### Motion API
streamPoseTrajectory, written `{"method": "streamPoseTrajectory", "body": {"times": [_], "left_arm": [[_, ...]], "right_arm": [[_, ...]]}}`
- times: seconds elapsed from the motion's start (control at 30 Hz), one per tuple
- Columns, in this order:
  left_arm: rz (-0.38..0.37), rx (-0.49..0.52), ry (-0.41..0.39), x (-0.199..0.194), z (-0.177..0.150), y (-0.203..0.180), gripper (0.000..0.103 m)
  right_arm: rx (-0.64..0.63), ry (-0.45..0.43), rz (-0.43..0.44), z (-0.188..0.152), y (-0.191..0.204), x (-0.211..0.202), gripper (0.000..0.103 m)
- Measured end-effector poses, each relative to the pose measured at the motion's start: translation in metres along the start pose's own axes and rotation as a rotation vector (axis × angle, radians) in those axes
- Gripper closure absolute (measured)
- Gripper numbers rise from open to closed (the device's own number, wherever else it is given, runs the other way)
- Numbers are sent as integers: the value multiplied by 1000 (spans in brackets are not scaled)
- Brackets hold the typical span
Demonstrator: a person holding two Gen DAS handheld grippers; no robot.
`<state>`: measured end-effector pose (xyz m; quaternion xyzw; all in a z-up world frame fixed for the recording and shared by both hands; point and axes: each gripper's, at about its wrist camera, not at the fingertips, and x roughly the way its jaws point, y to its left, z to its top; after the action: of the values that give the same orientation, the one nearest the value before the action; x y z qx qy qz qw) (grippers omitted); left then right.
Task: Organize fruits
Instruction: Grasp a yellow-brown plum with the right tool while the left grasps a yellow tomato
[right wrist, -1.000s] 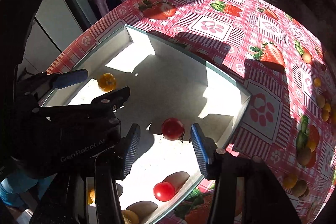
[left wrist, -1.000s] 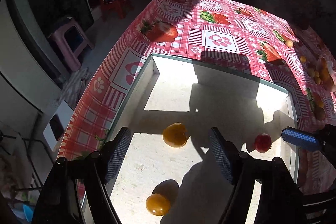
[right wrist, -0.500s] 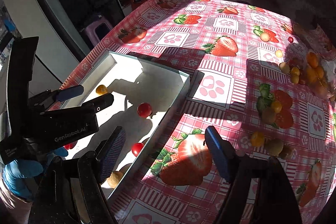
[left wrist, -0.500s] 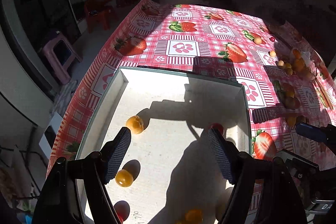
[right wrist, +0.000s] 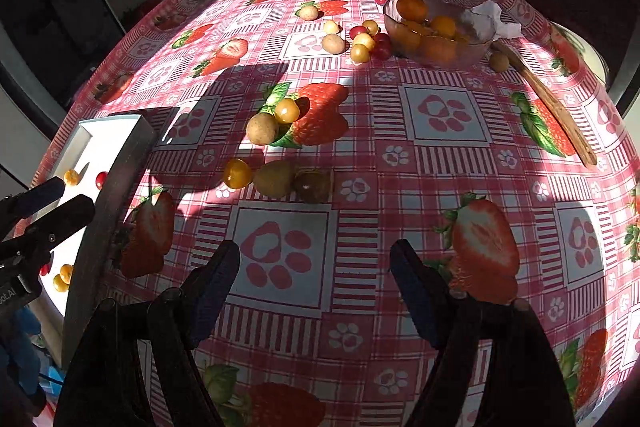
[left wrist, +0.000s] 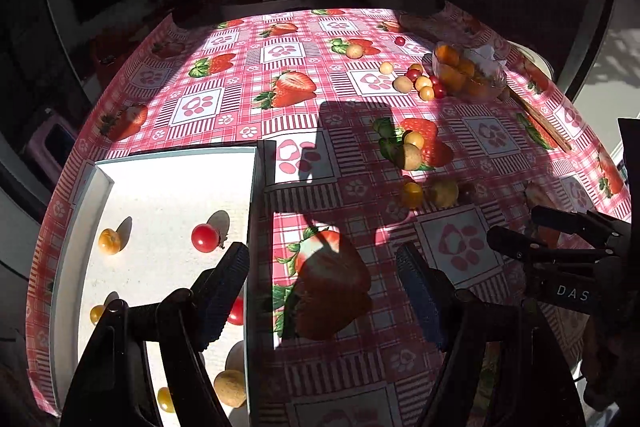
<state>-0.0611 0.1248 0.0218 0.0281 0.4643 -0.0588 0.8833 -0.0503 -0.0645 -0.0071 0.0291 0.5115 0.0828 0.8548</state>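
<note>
Left gripper [left wrist: 322, 273] hangs wide, empty, over the tray's [left wrist: 253, 195] right wall.

White letters "DAS" stand on the black body of the right tongs [left wrist: 520, 239], seen at the right edge of the left wrist view; the word runs on out of the frame. At the left edge of the right wrist view, the black body of the left tongs [right wrist: 44, 203] bears the cut-off white letters "ot.AI". No other text, number or sign can be read.
</note>
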Motion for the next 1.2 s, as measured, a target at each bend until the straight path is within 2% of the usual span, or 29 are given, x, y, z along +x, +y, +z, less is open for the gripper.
{"method": "streamPoseTrajectory", "body": {"times": [0.13, 0.33, 0.5, 0.73, 0.93, 1.07, 1.2], "left_arm": [[-5, 27, -5, 14, -1, -23, 26], [18, 46, 4, 38, 2, -42, 26], [34, 90, 10, 55, 7, -50, 26], [11, 68, 17, 73, 9, -43, 27], [-3, 68, 17, 79, 17, -36, 27], [2, 72, 21, 82, 21, -34, 27], [3, 87, 23, 84, 24, -33, 26]], "right_arm": [[10, -14, -14, -4, -16, 0, 22], [-37, -38, -18, -8, -17, 3, 23], [-60, -39, 13, -4, -15, 12, 41], [-99, -49, 39, 10, -9, 22, 44], [-124, -49, 107, 28, -5, 31, 48], [-161, -48, 166, 36, 1, 36, 58], [-193, -36, 209, 41, 4, 41, 62]]}}
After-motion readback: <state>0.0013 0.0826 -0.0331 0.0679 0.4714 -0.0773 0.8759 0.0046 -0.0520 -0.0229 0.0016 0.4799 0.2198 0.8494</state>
